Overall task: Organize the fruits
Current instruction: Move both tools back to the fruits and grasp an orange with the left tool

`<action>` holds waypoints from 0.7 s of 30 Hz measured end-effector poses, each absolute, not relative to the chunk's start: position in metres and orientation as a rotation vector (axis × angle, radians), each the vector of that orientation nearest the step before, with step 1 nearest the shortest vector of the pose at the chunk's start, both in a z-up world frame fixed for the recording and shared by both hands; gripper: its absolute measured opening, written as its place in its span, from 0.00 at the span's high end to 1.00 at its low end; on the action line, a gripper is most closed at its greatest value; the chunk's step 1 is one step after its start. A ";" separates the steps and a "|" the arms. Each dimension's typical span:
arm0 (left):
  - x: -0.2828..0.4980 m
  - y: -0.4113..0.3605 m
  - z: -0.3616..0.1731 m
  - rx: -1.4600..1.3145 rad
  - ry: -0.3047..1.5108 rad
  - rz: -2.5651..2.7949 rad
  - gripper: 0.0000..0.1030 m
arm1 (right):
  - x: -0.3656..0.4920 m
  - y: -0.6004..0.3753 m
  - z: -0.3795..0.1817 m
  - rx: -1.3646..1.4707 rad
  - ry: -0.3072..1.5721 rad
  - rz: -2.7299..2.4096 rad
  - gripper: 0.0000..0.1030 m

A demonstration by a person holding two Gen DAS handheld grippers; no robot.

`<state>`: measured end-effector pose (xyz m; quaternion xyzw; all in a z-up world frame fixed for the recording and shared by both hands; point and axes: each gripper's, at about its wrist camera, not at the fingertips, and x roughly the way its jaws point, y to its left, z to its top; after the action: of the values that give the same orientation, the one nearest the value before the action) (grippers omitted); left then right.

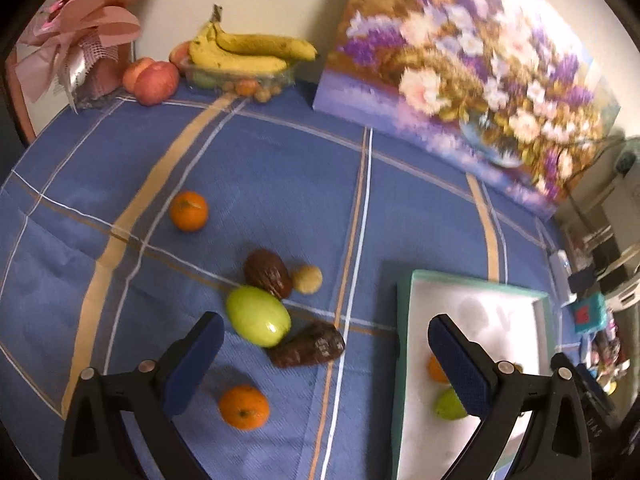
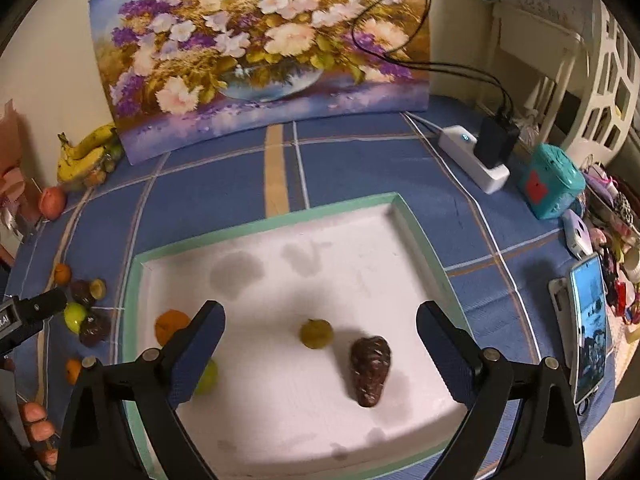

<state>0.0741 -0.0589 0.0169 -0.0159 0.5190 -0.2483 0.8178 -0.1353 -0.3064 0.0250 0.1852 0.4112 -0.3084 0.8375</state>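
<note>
Left gripper: jaws spread wide, nothing between the pads, hanging over the blue plaid cloth. Loose fruit beneath it, near to far: an orange at 6 o'clock of the cluster, a dark brown fruit just beyond, touching or nearly touching the green fruit; a second dark brown fruit at 12 o'clock of the green one, a small tan fruit beside it, and a far orange well apart at 11 o'clock. Right gripper: jaws likewise spread, empty, over the green-rimmed tray, which sits at 3 o'clock of the loose cluster. In the tray, near to far: a dark ridged fruit lying free between the fingers, a small olive-green fruit at 11 o'clock of it, a yellow-green fruit partly behind the left finger, an orange fruit by the tray's left wall. Bananas and apples by the back wall, in front of the flower painting. Judgement: sorting is partly done; the step in hand looks like the gap between a drop-off and the next pick. Next move likely calls for the left gripper to centre on one cluster fruit; the green and brown pieces sit close, so a clean straddle without nudging neighbours matters.
</note>
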 end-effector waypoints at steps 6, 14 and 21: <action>0.094 -0.027 0.023 -0.154 1.102 -0.535 0.00 | -0.115 -0.286 0.031 0.387 0.821 -0.580 0.06; 0.116 0.017 0.034 -0.185 1.057 -0.435 0.00 | -0.082 -0.252 0.031 0.388 0.817 -0.473 0.06; 0.136 0.051 0.033 -0.186 1.065 -0.346 0.00 | -0.056 -0.219 0.034 0.373 0.794 -0.411 0.06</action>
<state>0.1360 0.0514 0.0329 -0.0882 0.5046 -0.1639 0.8431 -0.0558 -0.2191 0.0345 0.1792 0.3814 -0.1977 0.8851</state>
